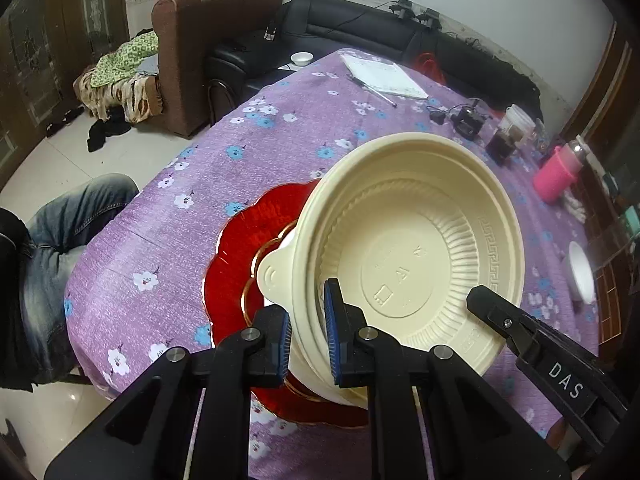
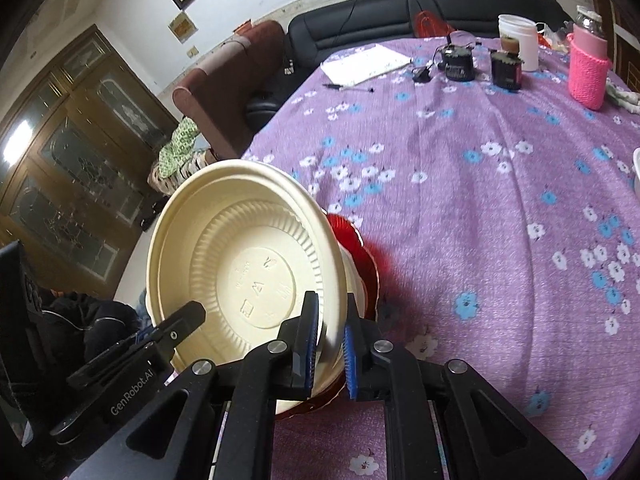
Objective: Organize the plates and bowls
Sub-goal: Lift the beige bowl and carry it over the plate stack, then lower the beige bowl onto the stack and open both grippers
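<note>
A cream plastic bowl point(image 1: 404, 248), nested in another cream bowl with a tab handle point(image 1: 274, 276), tilts above a red scalloped plate point(image 1: 236, 264) on the purple flowered tablecloth. My left gripper point(image 1: 308, 340) is shut on the bowls' near rim, blue pads on either side. At the right of this view my right gripper's finger point(image 1: 500, 316) reaches the rim. In the right wrist view my right gripper point(image 2: 329, 352) is shut on the cream bowl's point(image 2: 248, 248) right rim. The red plate point(image 2: 362, 252) peeks out behind it, and the left gripper's finger point(image 2: 180, 320) lies on the left rim.
A small white bowl point(image 1: 582, 276) sits near the table's right edge. At the far end are a pink-sleeved bottle point(image 2: 588, 68), a white tub point(image 2: 518, 40), black gadgets point(image 2: 458, 62), a notebook point(image 2: 366, 64) and a pen point(image 2: 348, 88). A person's jeans-clad leg point(image 1: 60, 240) is left of the table.
</note>
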`<state>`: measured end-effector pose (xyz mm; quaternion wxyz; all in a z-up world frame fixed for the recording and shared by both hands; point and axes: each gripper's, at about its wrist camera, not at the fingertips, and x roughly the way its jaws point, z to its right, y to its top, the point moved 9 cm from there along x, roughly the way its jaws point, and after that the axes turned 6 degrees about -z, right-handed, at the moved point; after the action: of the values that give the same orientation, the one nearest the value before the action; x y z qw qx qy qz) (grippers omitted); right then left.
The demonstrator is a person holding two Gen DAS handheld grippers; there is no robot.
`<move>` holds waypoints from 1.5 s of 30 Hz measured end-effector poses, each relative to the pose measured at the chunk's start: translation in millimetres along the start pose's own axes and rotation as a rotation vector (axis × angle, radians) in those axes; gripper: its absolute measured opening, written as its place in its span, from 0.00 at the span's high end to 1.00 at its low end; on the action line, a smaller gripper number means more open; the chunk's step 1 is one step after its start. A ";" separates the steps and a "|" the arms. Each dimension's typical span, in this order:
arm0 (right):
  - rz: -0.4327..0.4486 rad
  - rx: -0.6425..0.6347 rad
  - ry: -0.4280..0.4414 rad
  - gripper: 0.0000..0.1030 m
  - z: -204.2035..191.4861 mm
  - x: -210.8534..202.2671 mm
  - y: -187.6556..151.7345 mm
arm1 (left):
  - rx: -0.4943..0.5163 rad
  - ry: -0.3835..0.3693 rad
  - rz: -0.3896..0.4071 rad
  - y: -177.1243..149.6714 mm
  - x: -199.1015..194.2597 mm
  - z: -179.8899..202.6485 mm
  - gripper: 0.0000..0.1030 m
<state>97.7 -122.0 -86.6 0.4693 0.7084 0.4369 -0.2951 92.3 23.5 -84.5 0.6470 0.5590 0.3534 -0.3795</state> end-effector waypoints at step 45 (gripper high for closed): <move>0.524 -0.116 -0.114 0.33 -39.0 -195.9 9.6 | 0.092 0.347 0.422 28.5 -66.5 -38.4 0.54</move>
<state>19.5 -154.7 94.6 0.5933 0.7514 0.2278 -0.1772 85.5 70.4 -17.7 0.6156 0.7056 0.3171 -0.1503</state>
